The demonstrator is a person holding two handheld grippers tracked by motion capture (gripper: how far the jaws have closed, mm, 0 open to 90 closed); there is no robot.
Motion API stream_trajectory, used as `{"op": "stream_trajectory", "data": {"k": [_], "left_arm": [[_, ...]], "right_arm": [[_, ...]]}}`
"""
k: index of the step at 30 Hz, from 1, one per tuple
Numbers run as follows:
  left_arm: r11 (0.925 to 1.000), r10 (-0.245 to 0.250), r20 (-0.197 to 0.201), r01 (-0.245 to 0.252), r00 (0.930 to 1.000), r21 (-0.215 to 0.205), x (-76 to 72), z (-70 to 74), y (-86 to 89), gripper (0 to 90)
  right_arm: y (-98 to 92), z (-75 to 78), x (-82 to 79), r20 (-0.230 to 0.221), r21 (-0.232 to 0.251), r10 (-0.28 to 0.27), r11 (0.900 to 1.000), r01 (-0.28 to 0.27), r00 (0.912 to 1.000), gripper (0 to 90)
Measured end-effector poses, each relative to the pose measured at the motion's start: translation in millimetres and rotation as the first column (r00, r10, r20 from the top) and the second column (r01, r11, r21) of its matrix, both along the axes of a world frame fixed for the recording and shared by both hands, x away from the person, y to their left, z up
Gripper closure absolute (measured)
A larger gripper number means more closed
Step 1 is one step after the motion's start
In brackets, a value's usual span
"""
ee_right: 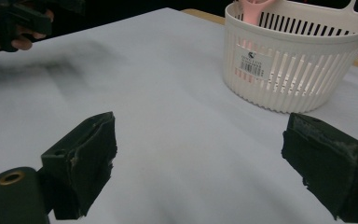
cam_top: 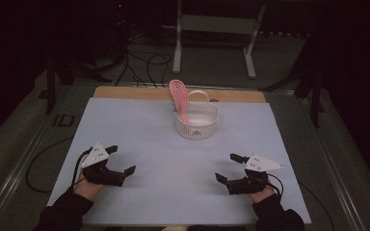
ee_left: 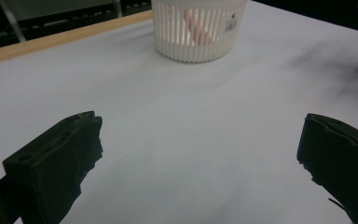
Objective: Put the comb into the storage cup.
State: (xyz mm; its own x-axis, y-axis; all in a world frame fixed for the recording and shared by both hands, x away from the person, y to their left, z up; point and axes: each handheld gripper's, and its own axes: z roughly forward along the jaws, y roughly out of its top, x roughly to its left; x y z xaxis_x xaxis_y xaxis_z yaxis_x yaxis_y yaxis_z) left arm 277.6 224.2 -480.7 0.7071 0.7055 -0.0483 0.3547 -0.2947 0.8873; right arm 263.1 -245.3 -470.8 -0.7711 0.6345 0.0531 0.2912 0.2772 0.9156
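A white slotted basket [cam_top: 197, 120] stands at the far middle of the table, with a pink slotted spatula [cam_top: 178, 96] leaning out of it toward the back left. The basket [ee_left: 198, 32] stands ahead of my left gripper's jaws, the pink spatula [ee_left: 196, 29] showing through its slots. In the right gripper view the basket [ee_right: 298, 60] is near, at upper right. My left gripper [cam_top: 121, 160] rests open near the front left. My right gripper [cam_top: 230, 167] rests open near the front right. Nothing lies between either pair of jaws.
A white sheet [cam_top: 173, 159] covers the table, with a wooden edge [cam_top: 125, 92] at the back. Cables [cam_top: 144, 62] and a metal stand [cam_top: 217, 29] are on the floor beyond. In the right gripper view the other hand and its gripper [ee_right: 14, 23] appear at upper left.
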Motion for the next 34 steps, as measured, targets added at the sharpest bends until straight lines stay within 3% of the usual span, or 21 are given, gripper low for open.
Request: {"op": "stream_trajectory", "data": {"k": [14,21,34], "left_arm": [[0.9969,0.074,-0.026,-0.073,0.997,0.028,-18.7,-18.2,20.1,0.0],[0.9986,0.05,-0.006,-0.05,0.9987,0.013,-25.7,-21.5,21.8,0.0],[0.9988,0.049,-0.013,-0.049,0.9987,0.003,-26.7,-21.5,17.0,0.0]], "right_arm": [[0.2,-3.6,0.6,0.001,-0.01,0.0,1.0,0.0,1.0,9.6],[-0.7,-4.5,0.9,0.006,-0.018,-0.004,1.0,0.004,1.0,9.7],[-3.3,-8.4,3.9,-0.003,-0.023,-0.016,1.0,0.016,0.9999,9.7]]}}
